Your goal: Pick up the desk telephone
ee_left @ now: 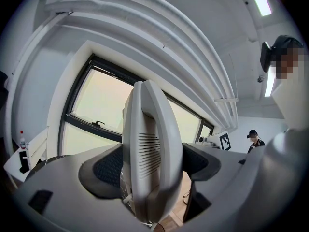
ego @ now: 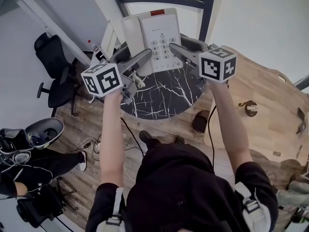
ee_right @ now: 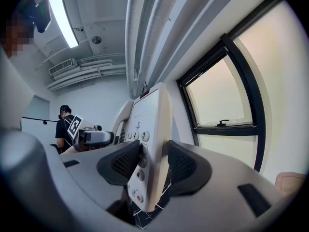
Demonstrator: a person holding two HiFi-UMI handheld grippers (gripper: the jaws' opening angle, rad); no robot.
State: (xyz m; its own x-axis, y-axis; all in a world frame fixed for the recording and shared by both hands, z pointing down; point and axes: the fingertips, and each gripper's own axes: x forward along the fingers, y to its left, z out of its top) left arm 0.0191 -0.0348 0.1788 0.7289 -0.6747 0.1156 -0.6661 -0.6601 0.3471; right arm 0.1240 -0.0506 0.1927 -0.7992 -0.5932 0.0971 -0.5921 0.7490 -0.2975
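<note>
Both arms out front, forearms nearly parallel, elbows tucked, wrists level.

Your left gripper [ego: 141, 58] reaches in from 8 o'clock. Your right gripper [ego: 176, 49] reaches in from 4 o'clock. They converge on the desk telephone [ego: 155, 36].

The telephone sits between the two grippers at 12 o'clock, over the far rim of the round black marble bench [ego: 164, 100]. Its keypad face is tipped back toward you.

Left gripper view: the left gripper [ee_left: 150, 164] holds the handset [ee_left: 150, 139] side. The white shell stands on edge, filling the gap, with a dark pad against each flank.

Right gripper view: the right gripper [ee_right: 154, 162] is clamped wide on the keypad edge of the desk telephone [ee_right: 150, 122], one pad on the button face, the other on the back. Marble veining shows under the telephone's lower corner.

A black office chair [ego: 54, 67] stands on the floor at 9 o'clock, well apart from the bench.
</note>
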